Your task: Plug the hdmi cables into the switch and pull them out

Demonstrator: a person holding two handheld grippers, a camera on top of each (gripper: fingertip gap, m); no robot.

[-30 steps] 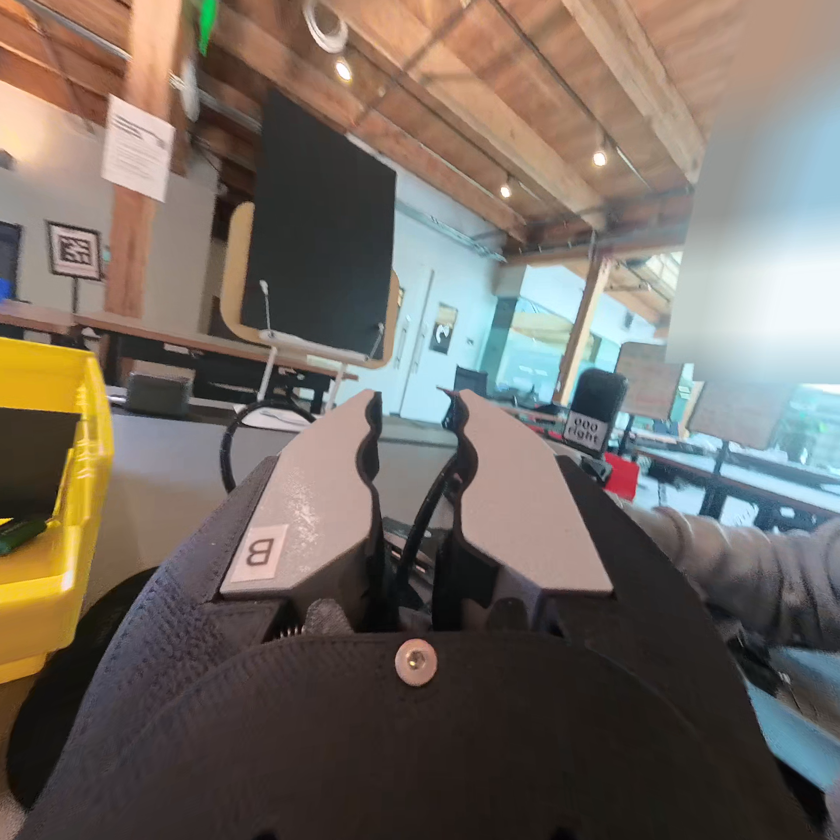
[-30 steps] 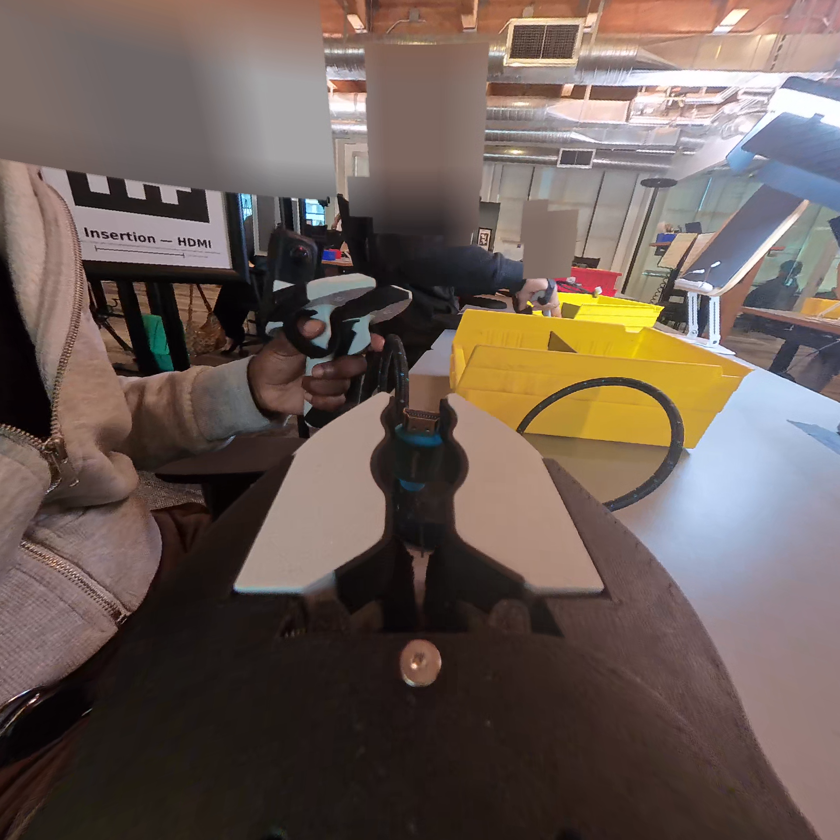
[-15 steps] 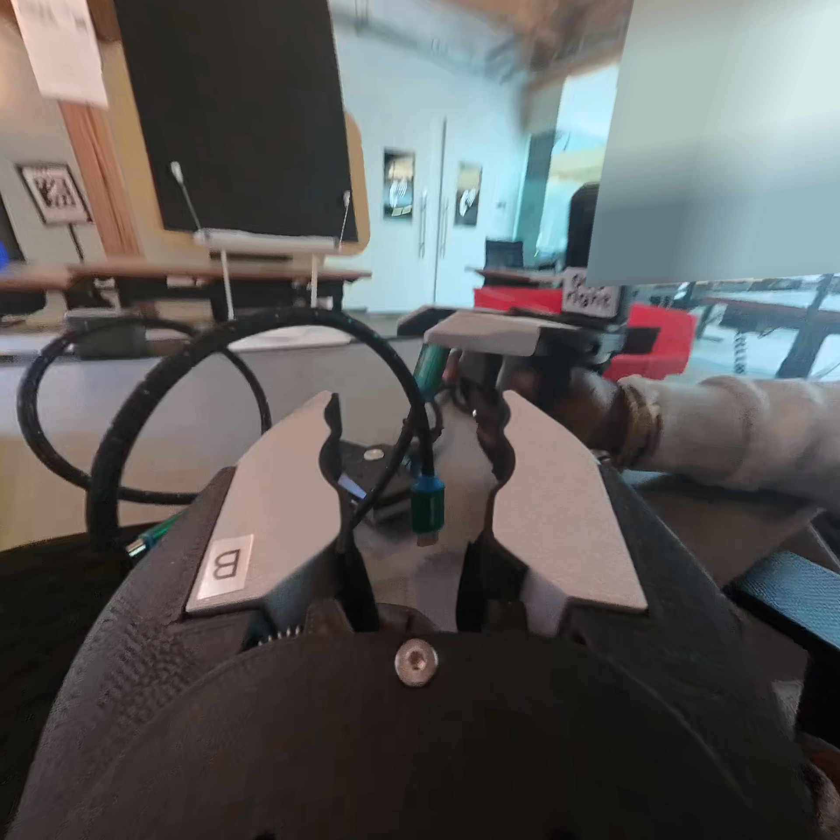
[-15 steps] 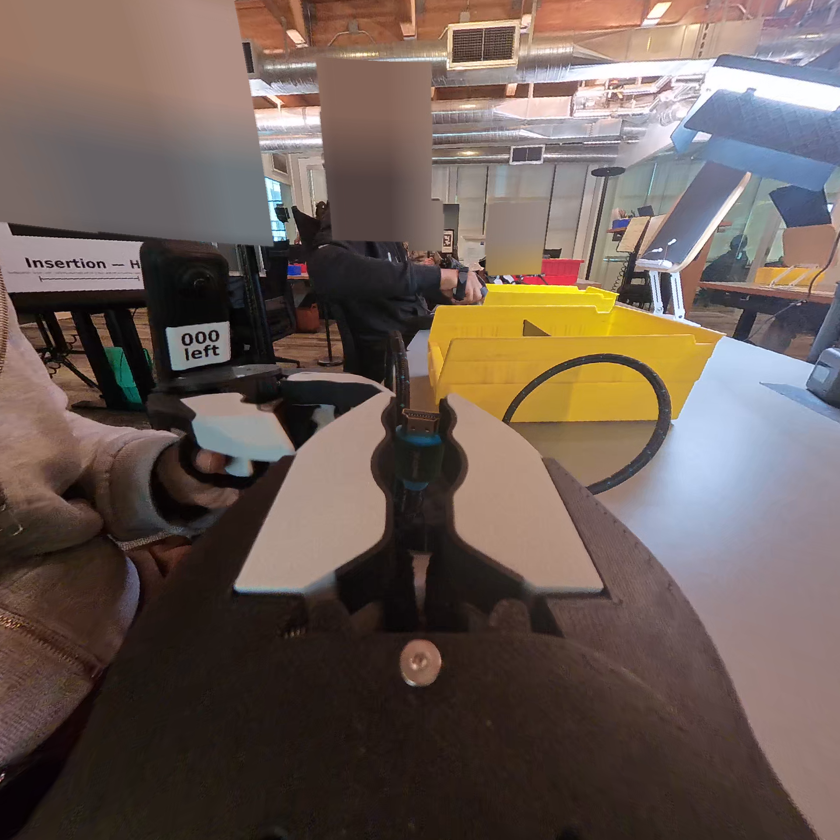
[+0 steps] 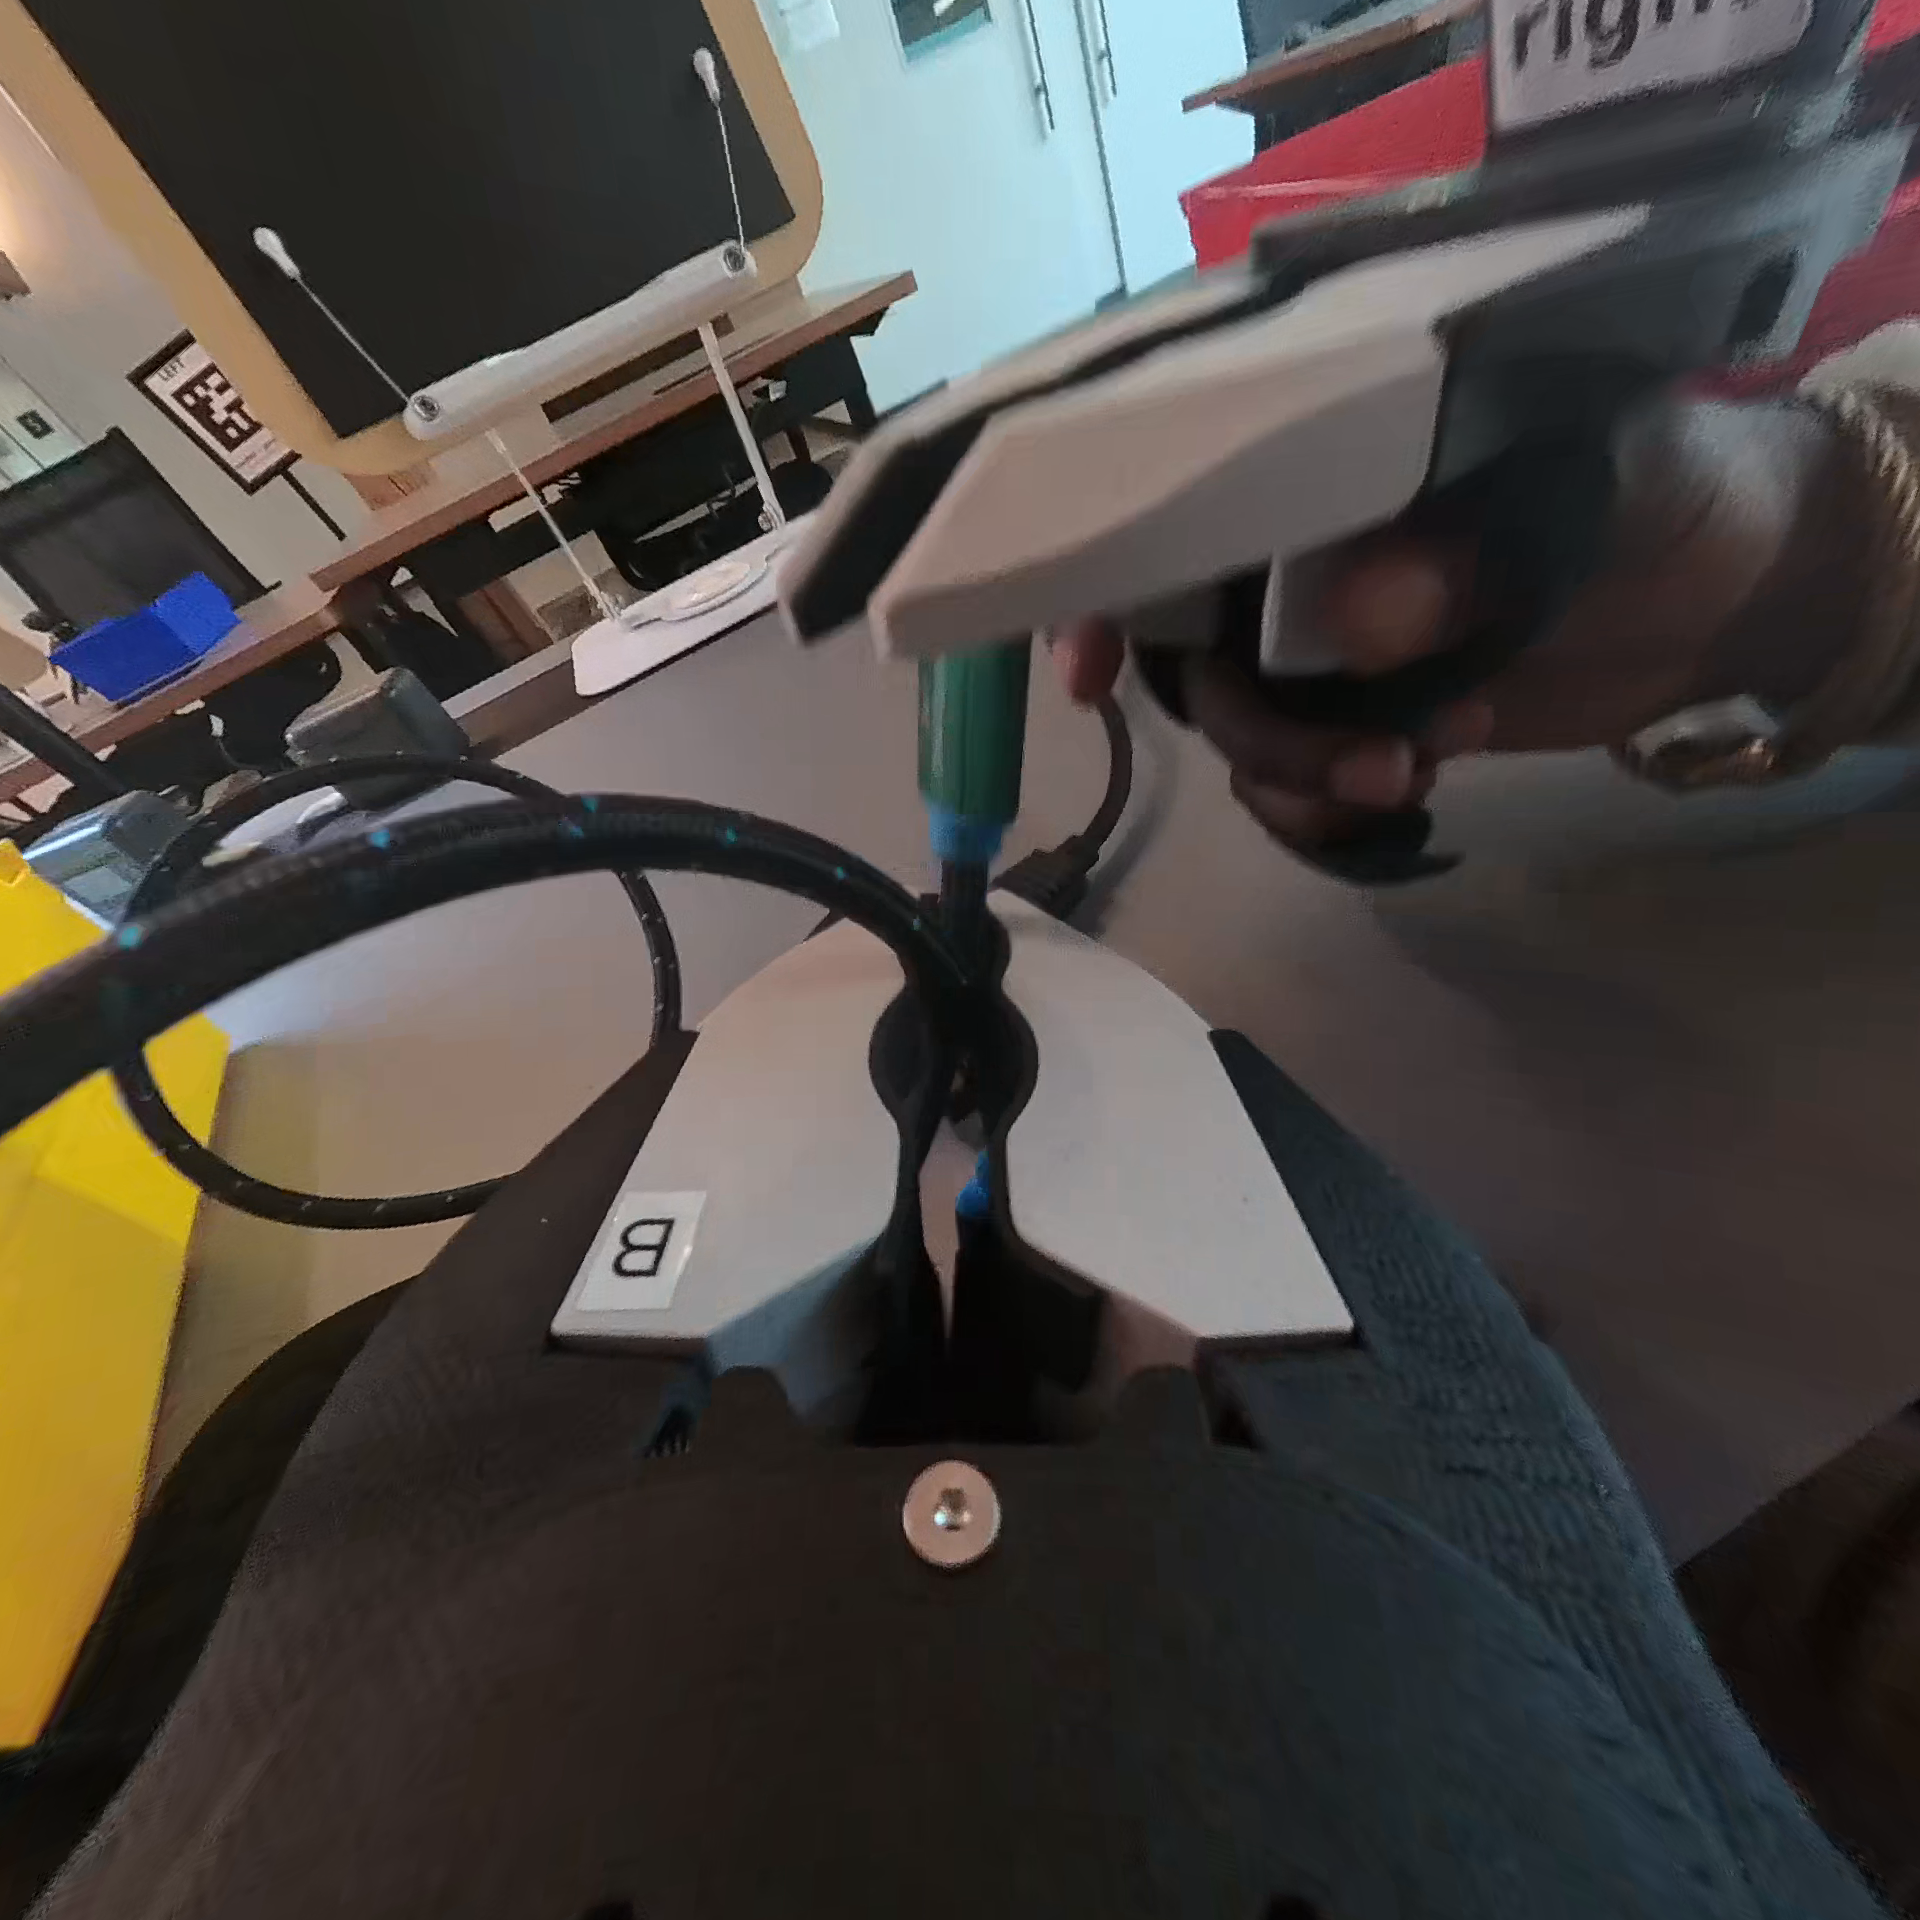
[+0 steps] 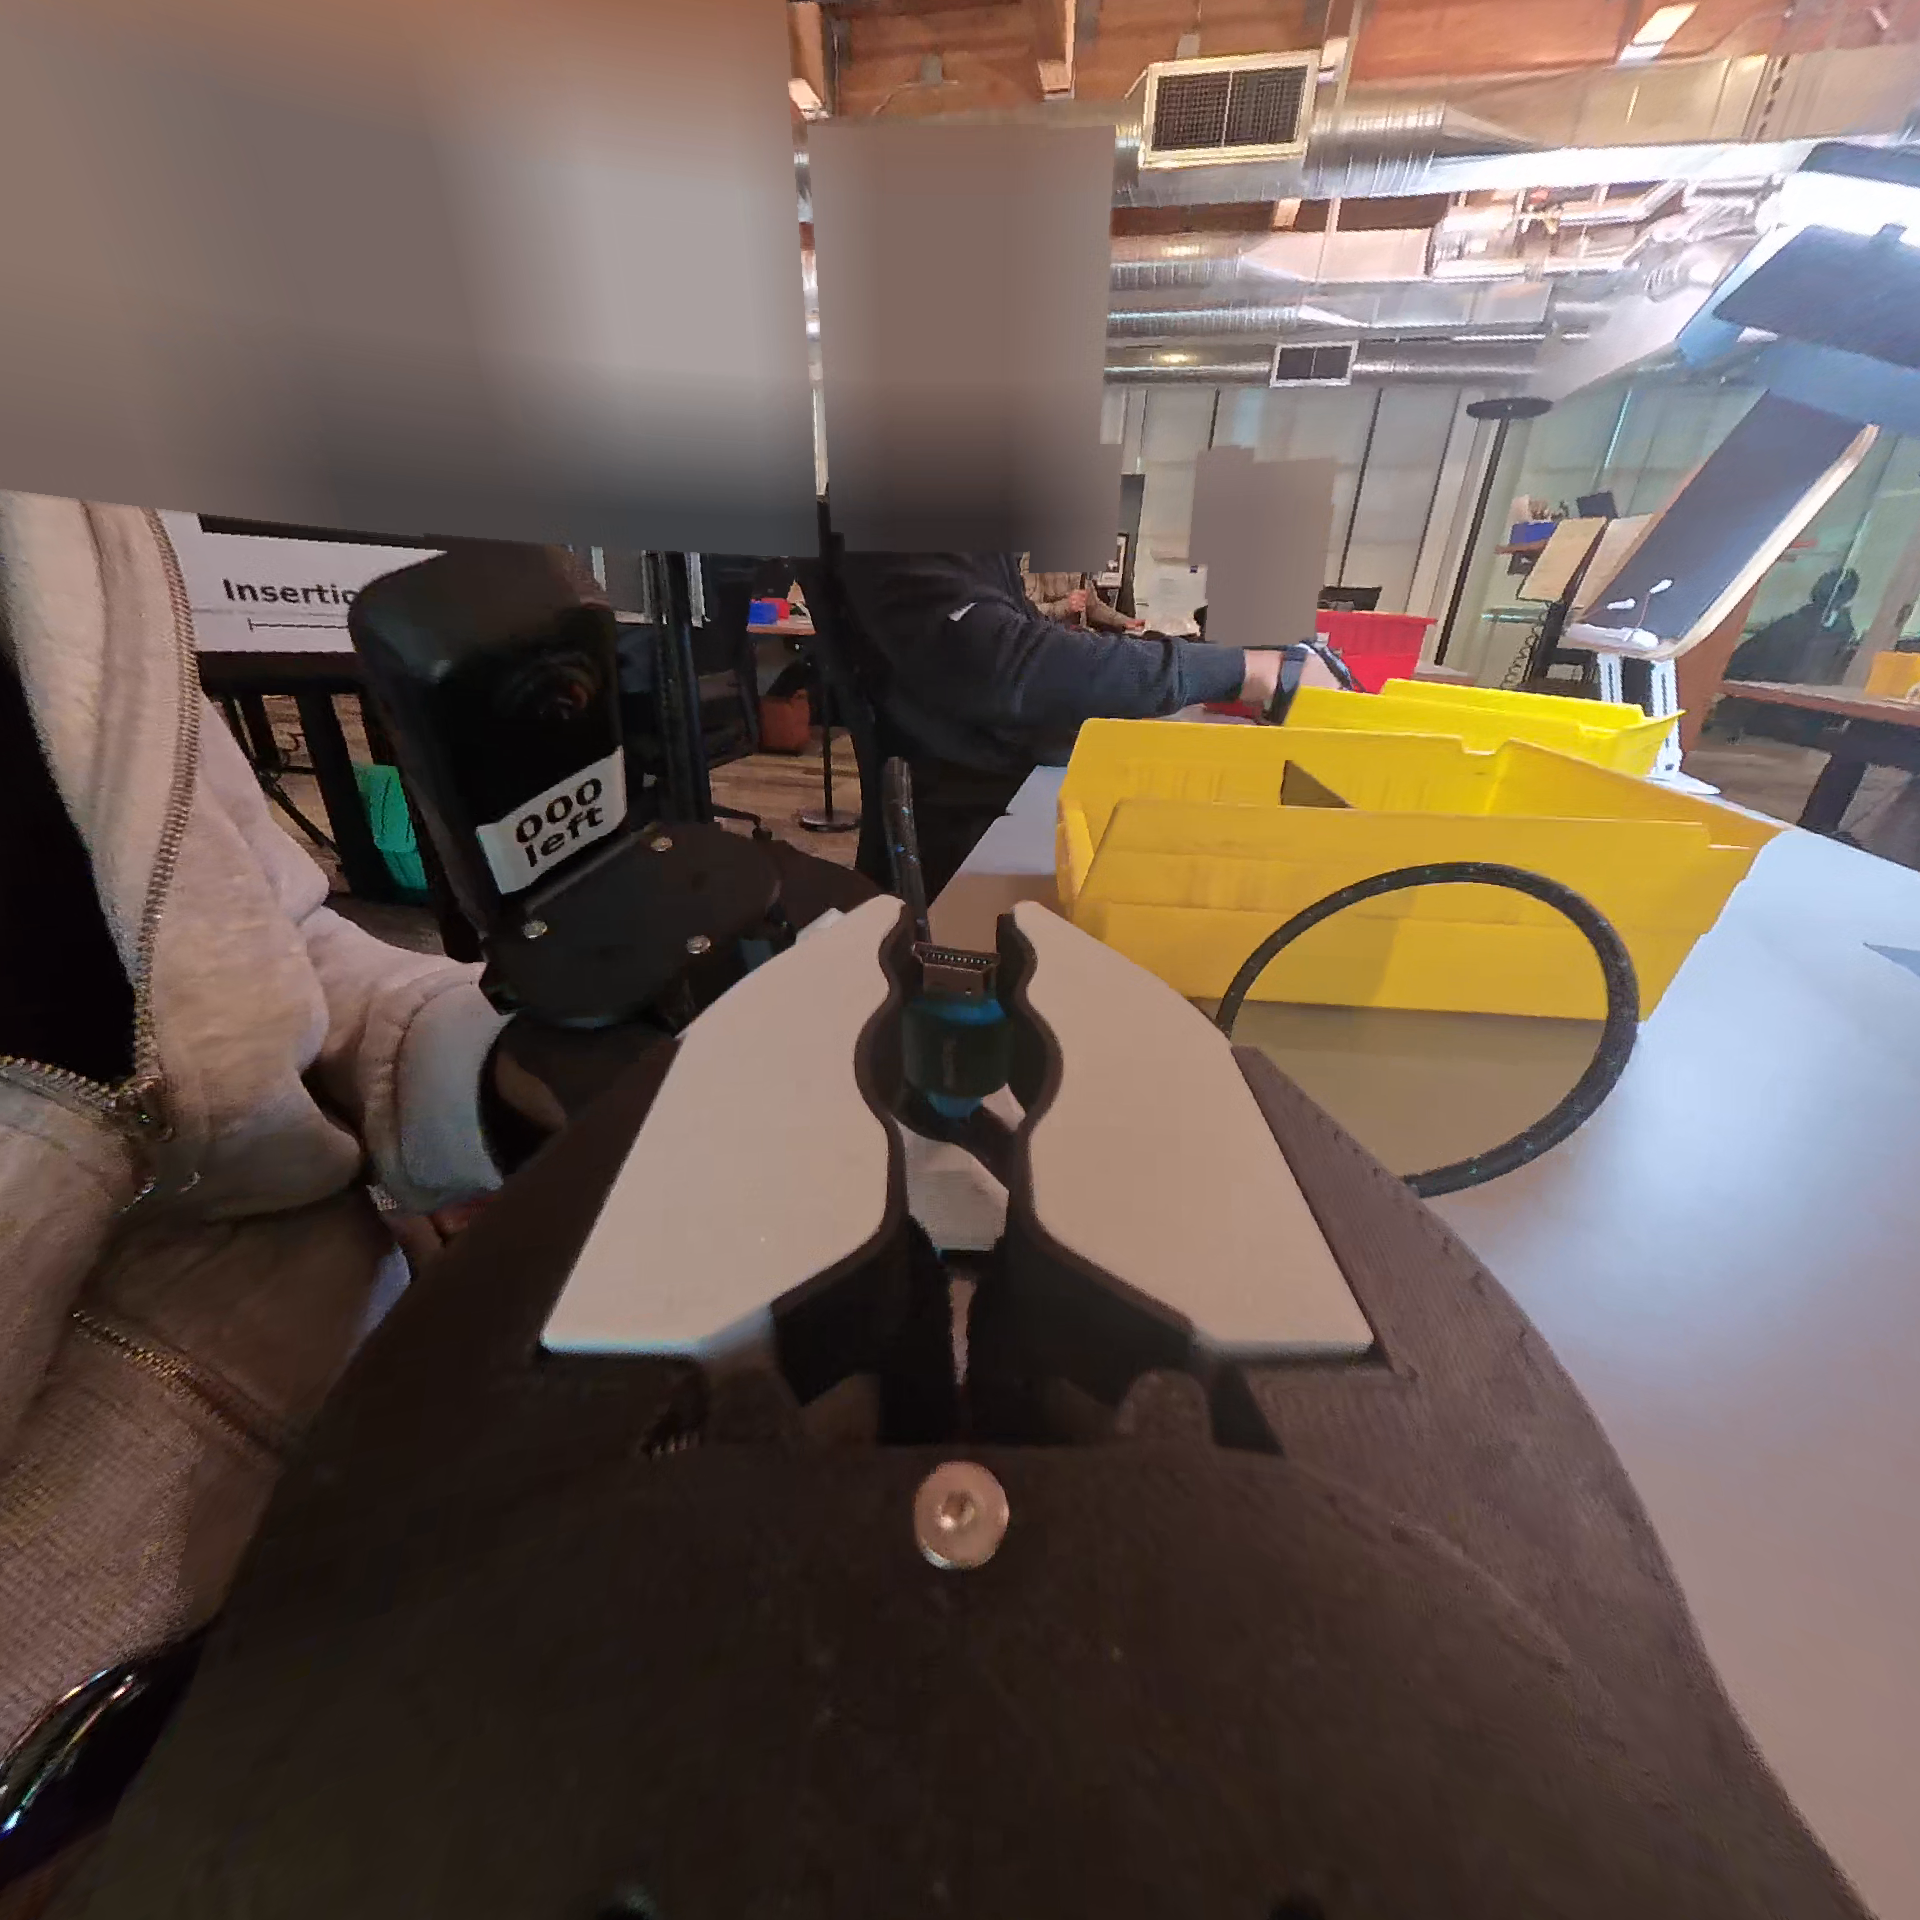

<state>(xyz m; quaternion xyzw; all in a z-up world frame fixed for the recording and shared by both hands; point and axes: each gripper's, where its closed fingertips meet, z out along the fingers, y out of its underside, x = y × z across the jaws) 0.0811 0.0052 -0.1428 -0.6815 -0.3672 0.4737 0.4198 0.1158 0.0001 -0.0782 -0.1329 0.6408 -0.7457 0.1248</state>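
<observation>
The right hand-held gripper [image 6: 956, 935] is clamped on an HDMI plug [image 6: 954, 1029], whose teal body sits in the notch between the two pale fingers [image 6: 774, 1122] with the metal connector end pointing out past the tips. In the left wrist view this same hand-held gripper [image 5: 831, 613] appears from the side, held above the desk [image 5: 1558, 1039], with the plug's green-teal body [image 5: 966, 738] hanging below its fingers.

The left hand-held gripper [image 5: 954, 997] is closed on the braided black HDMI cable [image 5: 416, 842] just below that plug, the cable pinched in the notch near the fingertips. From there the cable arcs in a wide loop to the left, over the desk.

A yellow bin [image 6: 1382, 873] stands along the far edge of the desk, and a loop of the black cable [image 6: 1558, 1039] lies on the desk just in front of it. The switch cannot be made out clearly in either view.
</observation>
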